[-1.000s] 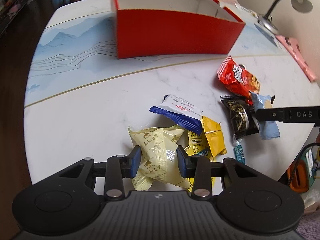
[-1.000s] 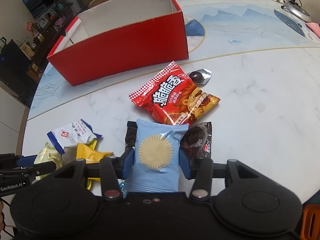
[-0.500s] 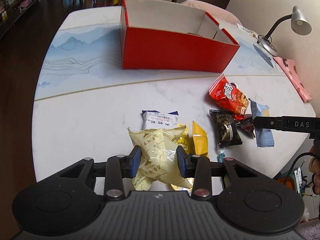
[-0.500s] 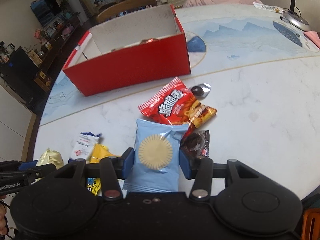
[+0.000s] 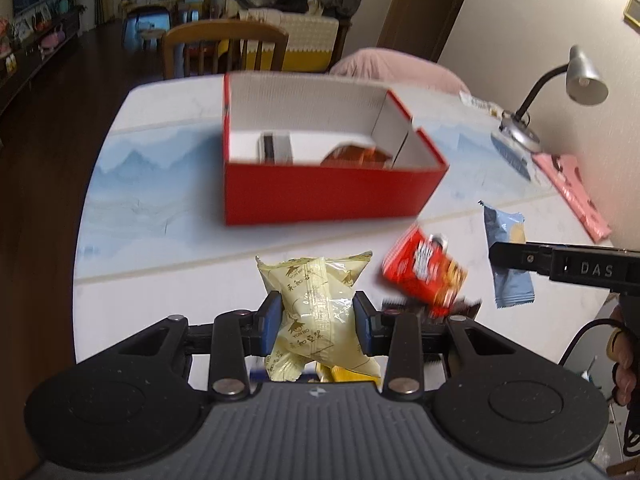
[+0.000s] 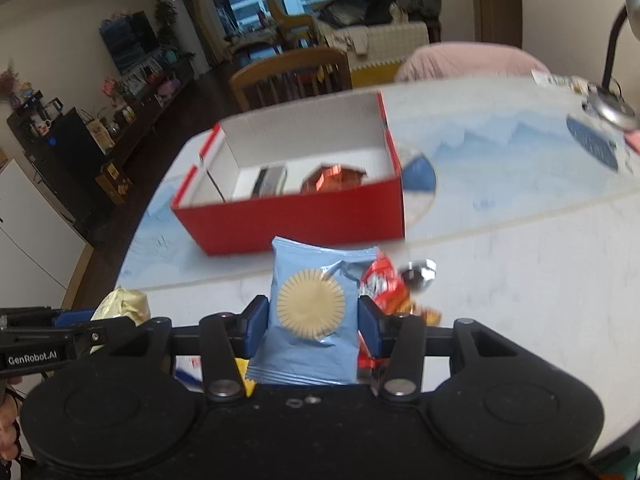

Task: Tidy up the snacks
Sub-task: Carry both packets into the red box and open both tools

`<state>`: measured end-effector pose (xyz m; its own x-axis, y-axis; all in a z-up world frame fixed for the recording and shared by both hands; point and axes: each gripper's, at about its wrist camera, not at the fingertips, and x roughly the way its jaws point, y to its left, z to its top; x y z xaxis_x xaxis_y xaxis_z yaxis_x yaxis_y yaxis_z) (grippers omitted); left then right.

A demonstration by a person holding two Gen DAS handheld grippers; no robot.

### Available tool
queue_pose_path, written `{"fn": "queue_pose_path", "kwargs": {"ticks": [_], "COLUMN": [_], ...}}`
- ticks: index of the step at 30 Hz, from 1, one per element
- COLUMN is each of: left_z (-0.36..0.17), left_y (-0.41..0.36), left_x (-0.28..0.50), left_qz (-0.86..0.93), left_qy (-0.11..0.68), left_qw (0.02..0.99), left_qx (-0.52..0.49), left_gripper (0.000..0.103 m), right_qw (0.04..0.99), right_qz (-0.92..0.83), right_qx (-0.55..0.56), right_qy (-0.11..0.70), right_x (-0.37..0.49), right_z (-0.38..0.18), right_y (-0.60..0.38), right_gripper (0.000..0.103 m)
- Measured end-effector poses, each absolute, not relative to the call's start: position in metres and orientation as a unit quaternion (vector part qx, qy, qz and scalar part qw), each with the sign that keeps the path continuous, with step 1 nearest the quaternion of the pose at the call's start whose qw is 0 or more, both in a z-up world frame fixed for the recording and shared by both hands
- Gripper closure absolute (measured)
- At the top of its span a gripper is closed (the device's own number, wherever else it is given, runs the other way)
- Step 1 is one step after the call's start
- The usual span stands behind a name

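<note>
Left wrist view: yellow packet [image 5: 316, 312] now lifted off the table [image 5: 160, 280].

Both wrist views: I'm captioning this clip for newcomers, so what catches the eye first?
The red box stands open mid-table with a few snacks already inside. In front of it, each gripper holds a packet up: the left gripper pinches a pale yellow packet, the right gripper a light blue packet. A red snack bag lies on the table between them.
</note>
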<state>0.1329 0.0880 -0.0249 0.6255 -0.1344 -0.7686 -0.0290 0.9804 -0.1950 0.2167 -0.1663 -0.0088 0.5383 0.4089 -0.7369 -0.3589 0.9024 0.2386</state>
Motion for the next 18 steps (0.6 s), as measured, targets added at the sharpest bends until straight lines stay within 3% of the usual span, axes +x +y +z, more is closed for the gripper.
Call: {"fn": "queue_pose_path", "kwargs": {"ticks": [18], "left_z": [0.016], "left_y": [0.076], "left_x": [0.239], "left_qz": [-0.007], "left_qy": [0.408], "left_qw": [0.91], "left_qx": [-0.067], "left_gripper": [0.066], "right_qw": [0.885], "right_qz": [0.253], "right_qx": [-0.012], "right_qy": [0.39], "right_x": [0.321], "right_z": [0.027], "right_y": [-0.143], "right_gripper": [0.055]}}
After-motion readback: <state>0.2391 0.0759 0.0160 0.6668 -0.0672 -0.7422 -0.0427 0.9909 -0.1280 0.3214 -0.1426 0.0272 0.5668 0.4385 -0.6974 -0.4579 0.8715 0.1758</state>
